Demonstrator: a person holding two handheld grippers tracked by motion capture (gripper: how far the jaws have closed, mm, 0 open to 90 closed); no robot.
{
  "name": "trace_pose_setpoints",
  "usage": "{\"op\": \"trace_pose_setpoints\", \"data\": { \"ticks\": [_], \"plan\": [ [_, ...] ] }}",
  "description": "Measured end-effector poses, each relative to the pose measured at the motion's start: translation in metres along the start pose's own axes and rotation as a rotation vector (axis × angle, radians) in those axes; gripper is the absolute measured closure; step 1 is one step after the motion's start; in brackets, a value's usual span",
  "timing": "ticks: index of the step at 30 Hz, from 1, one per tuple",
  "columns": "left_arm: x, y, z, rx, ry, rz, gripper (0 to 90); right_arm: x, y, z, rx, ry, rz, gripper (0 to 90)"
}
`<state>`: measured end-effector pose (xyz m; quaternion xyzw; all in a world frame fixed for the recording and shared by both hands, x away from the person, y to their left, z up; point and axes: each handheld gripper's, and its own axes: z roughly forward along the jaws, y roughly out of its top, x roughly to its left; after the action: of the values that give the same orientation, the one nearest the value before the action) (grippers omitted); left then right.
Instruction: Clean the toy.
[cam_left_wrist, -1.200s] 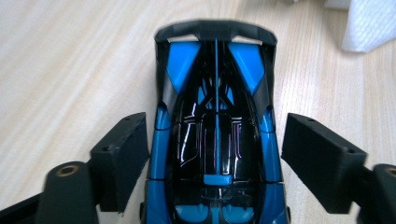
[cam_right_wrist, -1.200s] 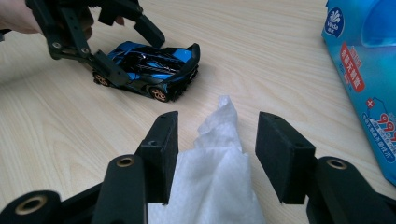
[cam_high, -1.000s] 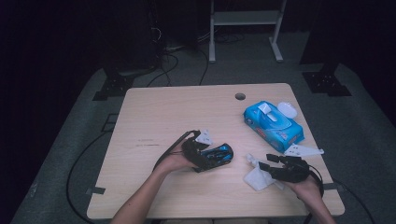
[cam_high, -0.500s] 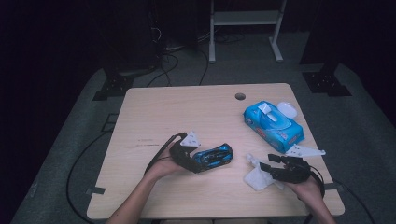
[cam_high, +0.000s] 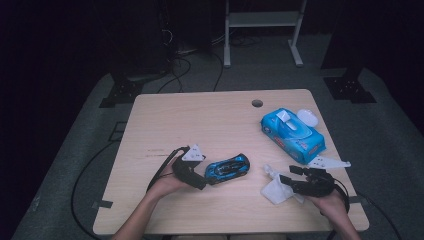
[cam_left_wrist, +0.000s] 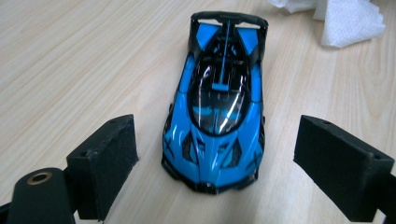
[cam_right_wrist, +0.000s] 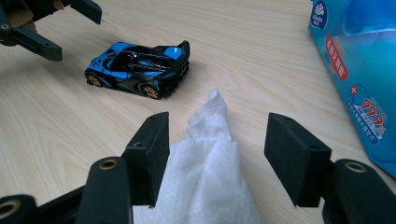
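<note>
Left gripper (cam_high: 200, 179): jaws apart and just been opening, straddling the nose of the blue toy car (cam_high: 228, 168) without pressing it; the car stands on its wheels on the table (cam_high: 200, 120), near the front edge.

Right gripper (cam_high: 289, 180): jaws apart, also just been opening, white wipe (cam_high: 276, 188) lying loose between them. To wipe the car well, I would regrip the wipe firmly and steady the car first.

Wipes pack (cam_high: 292, 135), far right: flap up, one sheet poking out.

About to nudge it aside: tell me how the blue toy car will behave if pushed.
The toy car stands on four wheels on the smooth table, so it will probably roll lengthwise. Pushed sideways, it likely skids. Its glossy, stiff shell may slip between pads.
</note>
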<state>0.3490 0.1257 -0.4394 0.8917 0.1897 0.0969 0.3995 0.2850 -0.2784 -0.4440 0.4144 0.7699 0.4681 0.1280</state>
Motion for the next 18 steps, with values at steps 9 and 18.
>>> {"op": "trace_pose_setpoints", "data": {
  "ticks": [9,18],
  "plan": [
    [0.0,-0.011,-0.012,-0.017,0.009,-0.03,11.6,0.0,-0.002,-0.001,0.0,-0.005,0.004,38.5],
    [-0.002,-0.023,-0.023,-0.024,0.027,-0.055,10.6,0.0,-0.004,-0.002,0.006,-0.003,0.005,38.4]
  ]
}}
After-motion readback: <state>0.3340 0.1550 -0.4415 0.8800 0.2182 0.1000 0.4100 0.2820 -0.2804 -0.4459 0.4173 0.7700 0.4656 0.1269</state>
